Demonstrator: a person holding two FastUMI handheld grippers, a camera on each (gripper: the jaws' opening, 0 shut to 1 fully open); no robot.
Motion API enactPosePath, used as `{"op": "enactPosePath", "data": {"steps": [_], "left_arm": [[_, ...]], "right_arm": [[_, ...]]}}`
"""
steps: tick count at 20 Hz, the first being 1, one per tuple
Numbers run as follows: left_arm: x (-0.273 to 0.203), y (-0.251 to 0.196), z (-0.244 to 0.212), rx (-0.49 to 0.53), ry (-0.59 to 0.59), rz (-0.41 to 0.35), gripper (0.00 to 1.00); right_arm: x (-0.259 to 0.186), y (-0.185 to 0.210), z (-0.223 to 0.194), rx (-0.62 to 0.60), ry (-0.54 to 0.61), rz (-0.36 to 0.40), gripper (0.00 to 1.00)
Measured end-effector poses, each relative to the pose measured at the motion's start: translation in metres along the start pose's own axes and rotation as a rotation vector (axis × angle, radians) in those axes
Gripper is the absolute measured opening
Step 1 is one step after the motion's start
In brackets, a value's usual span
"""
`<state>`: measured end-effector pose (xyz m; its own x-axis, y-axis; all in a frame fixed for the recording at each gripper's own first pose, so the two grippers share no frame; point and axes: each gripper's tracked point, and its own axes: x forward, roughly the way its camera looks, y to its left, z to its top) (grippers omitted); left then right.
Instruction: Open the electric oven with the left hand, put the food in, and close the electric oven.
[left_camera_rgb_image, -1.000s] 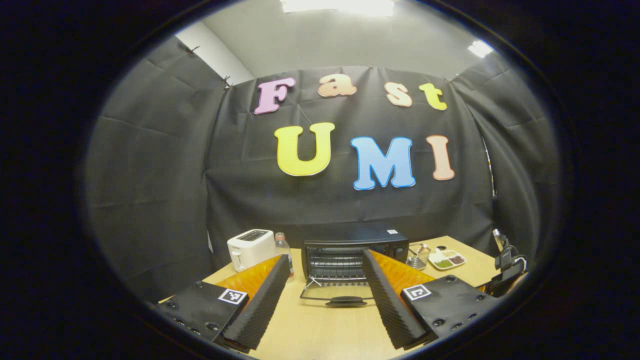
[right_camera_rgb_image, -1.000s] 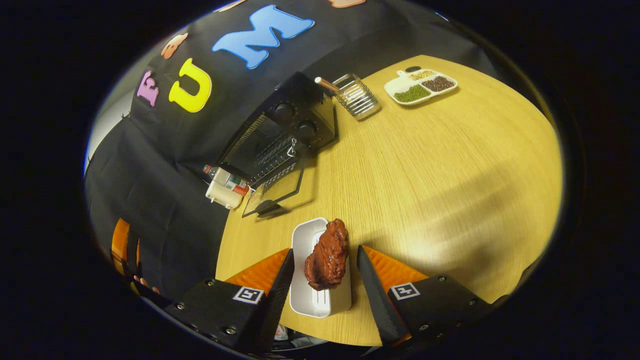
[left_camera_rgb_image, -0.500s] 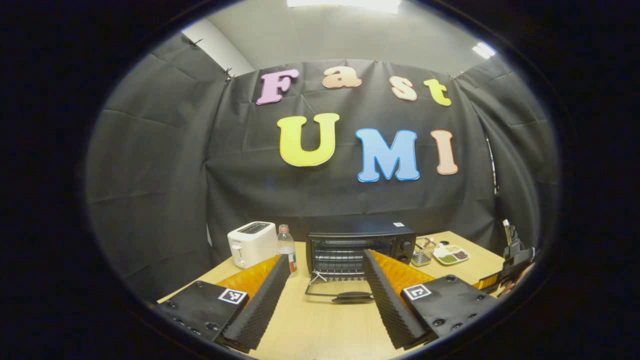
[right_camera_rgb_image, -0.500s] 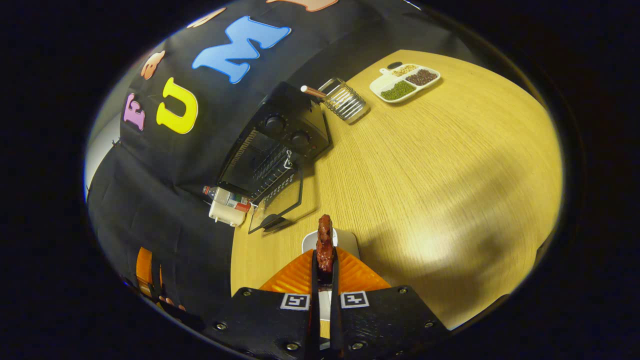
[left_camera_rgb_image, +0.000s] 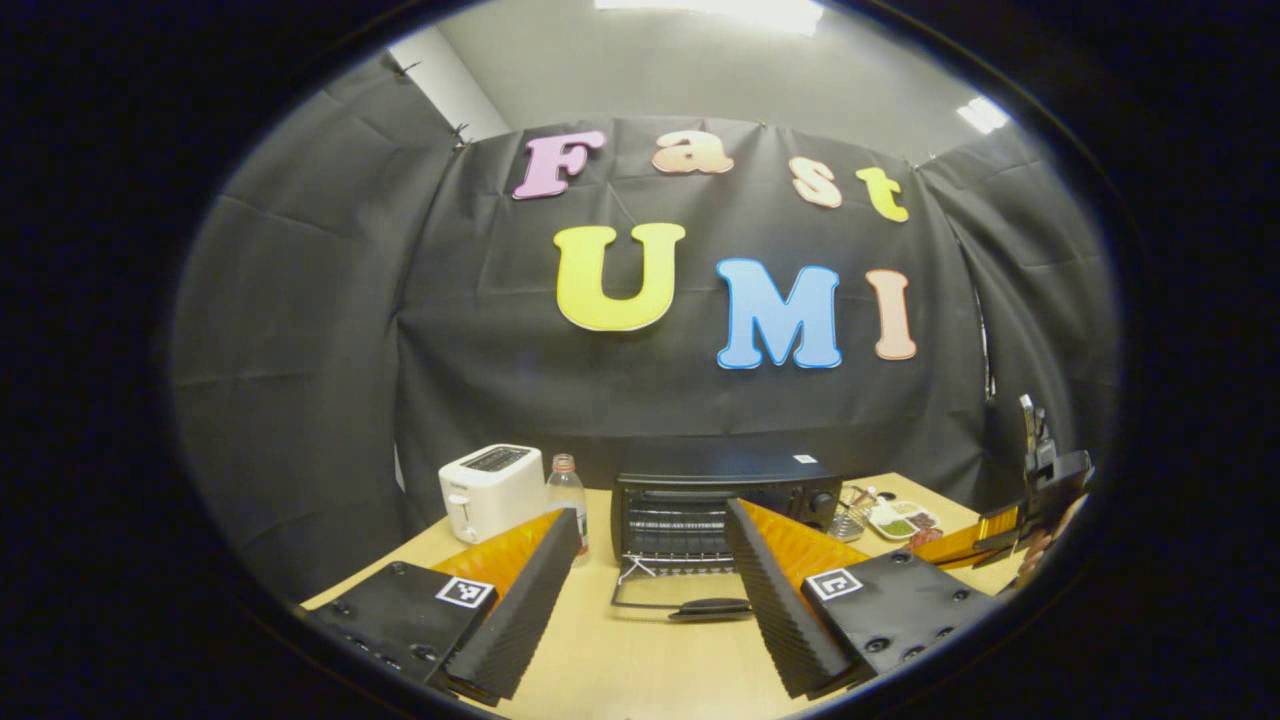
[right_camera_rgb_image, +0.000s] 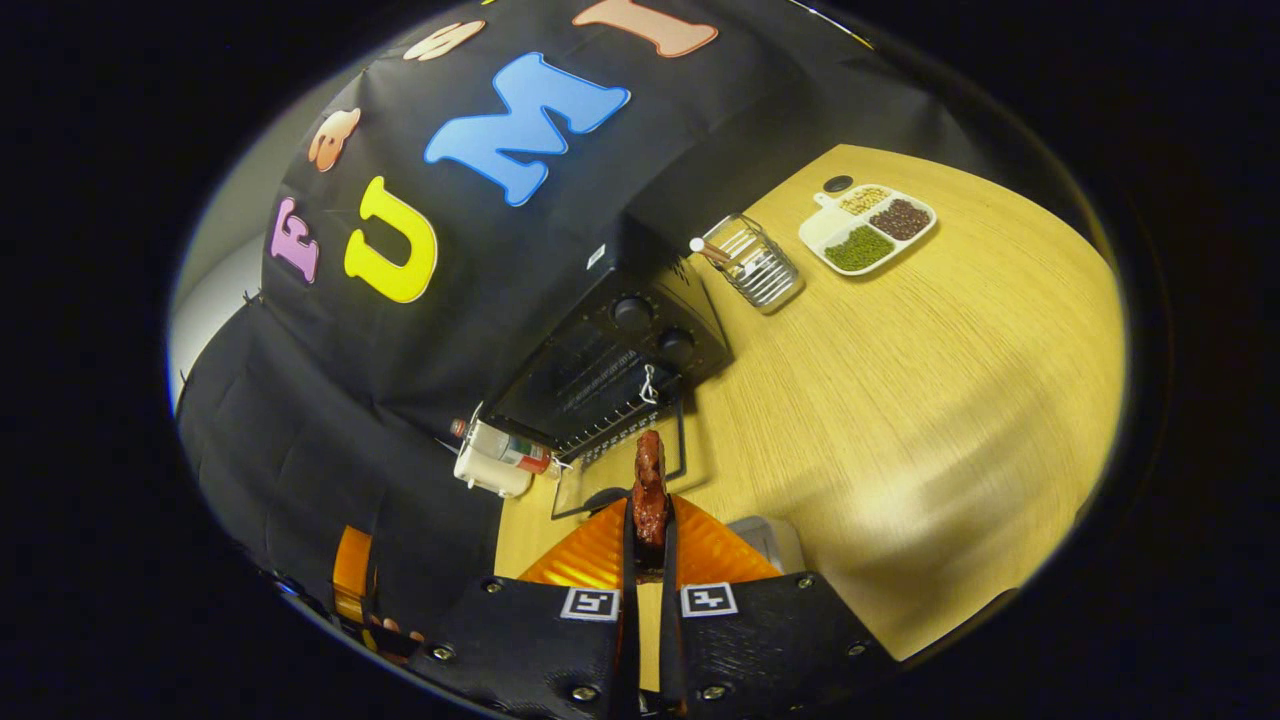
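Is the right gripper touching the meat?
Touching. In the right gripper view, the right gripper has both fingers pressed flat against the meat, no gap either side.

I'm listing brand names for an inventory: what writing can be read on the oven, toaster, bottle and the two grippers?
Nothing on them is legible.
Oven: small white sticker on top, too small to read.
Toaster: tiny mark on the front, too small to read.
Bottle: label blurred.
Left gripper and right gripper, which is shut on the meat: square black-and-white code tags, no words.
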<state>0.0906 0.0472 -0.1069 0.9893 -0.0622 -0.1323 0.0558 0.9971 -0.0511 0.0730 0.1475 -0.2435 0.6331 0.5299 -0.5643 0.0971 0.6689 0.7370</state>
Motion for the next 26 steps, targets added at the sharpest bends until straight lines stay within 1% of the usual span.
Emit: {"op": "enactPosePath", "data": {"steps": [3, 5, 6, 7, 13, 14, 15, 17, 18, 19, 22, 23, 26], "left_arm": [[0.011, 0.013, 0.0, 0.0, -0.007, 0.001, 0.98], [0.016, 0.024, -0.001, 0.008, -0.006, 0.008, 0.98], [0.02, 0.03, -0.002, 0.01, -0.004, 0.013, 1.0], [0.023, 0.038, -0.002, 0.013, -0.001, 0.024, 0.98], [0.03, 0.091, -0.013, 0.012, 0.031, 0.098, 0.98], [0.03, 0.1, -0.013, 0.017, 0.035, 0.11, 0.98], [0.032, 0.11, -0.014, 0.024, 0.039, 0.123, 1.0], [0.036, 0.127, -0.017, 0.031, 0.051, 0.149, 1.0], [0.036, 0.135, -0.017, 0.027, 0.054, 0.161, 0.98], [0.037, 0.142, -0.018, 0.023, 0.059, 0.172, 0.98], [0.038, 0.163, -0.02, 0.029, 0.068, 0.202, 0.98], [0.04, 0.168, -0.019, 0.038, 0.071, 0.208, 1.0], [0.041, 0.178, -0.025, 0.043, 0.091, 0.218, 0.98]], "right_arm": [[0.026, 0.017, 0.005, -0.025, 0.001, 0.008, 0.08], [0.047, 0.033, 0.007, -0.015, 0.0, 0.026, 0.08], [0.058, 0.038, 0.009, -0.006, -0.002, 0.032, 0.08], [0.069, 0.043, 0.012, 0.001, -0.007, 0.031, 0.08], [0.137, 0.07, 0.017, 0.066, -0.024, 0.058, 0.08], [0.148, 0.073, 0.016, 0.079, -0.023, 0.058, 0.08], [0.16, 0.076, 0.015, 0.087, -0.025, 0.057, 0.08], [0.178, 0.083, 0.013, 0.096, -0.025, 0.057, 0.08], [0.186, 0.086, 0.012, 0.101, -0.027, 0.062, 0.08], [0.193, 0.091, 0.012, 0.105, -0.034, 0.073, 0.08], [0.213, 0.1, 0.019, 0.126, -0.086, 0.099, 0.08], [0.221, 0.1, 0.021, 0.13, -0.103, 0.098, 0.08], [0.239, 0.097, 0.026, 0.134, -0.125, 0.086, 0.08]]}}
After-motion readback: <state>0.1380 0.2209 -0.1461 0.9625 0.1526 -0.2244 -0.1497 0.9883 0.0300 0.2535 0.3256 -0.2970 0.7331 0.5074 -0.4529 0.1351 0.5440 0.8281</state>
